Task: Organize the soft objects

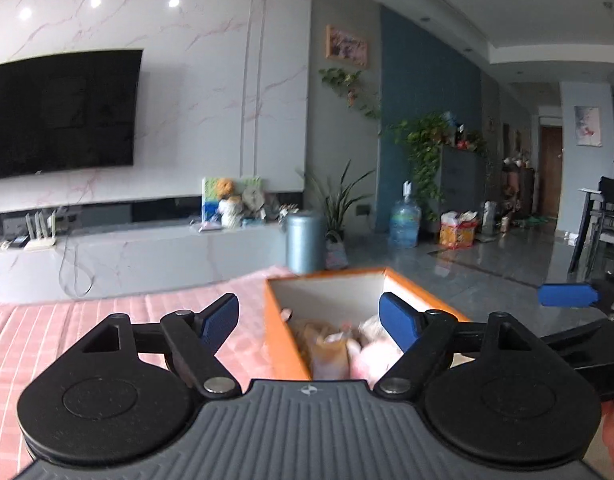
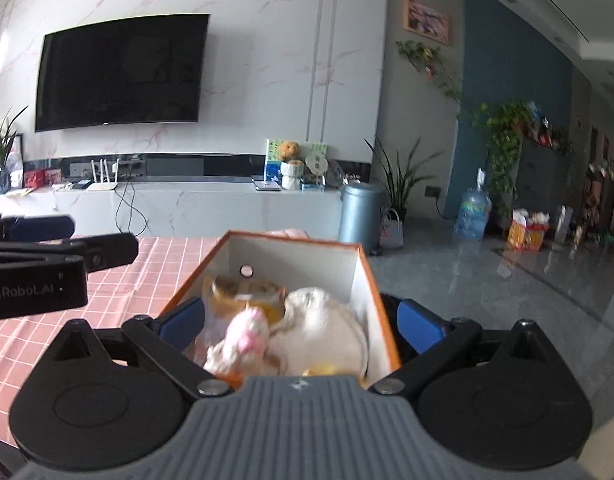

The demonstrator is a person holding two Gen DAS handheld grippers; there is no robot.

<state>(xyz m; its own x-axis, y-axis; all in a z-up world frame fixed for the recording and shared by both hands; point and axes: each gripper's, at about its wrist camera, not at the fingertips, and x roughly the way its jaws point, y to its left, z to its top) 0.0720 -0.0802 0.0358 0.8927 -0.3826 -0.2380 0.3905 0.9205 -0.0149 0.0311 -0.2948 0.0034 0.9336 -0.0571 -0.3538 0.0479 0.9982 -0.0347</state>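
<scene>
Sitting on the pink checked cloth (image 2: 155,264), the orange box (image 2: 381,312) looks stiff enough to lift by its side walls. Inside, the soft toys (image 2: 327,332) should squash easily; pinch their bulk. Right gripper (image 2: 301,322) and left gripper (image 1: 311,320) both gape, holding nothing.

One box, several soft toys, one desk

One orange box (image 2: 381,320) on one pink-checked desk (image 2: 155,264); inside, blurred, about three soft things: one pink-and-white plush (image 2: 249,338), one white plush (image 2: 331,332), one tan item (image 2: 243,292); exact count unclear.
</scene>
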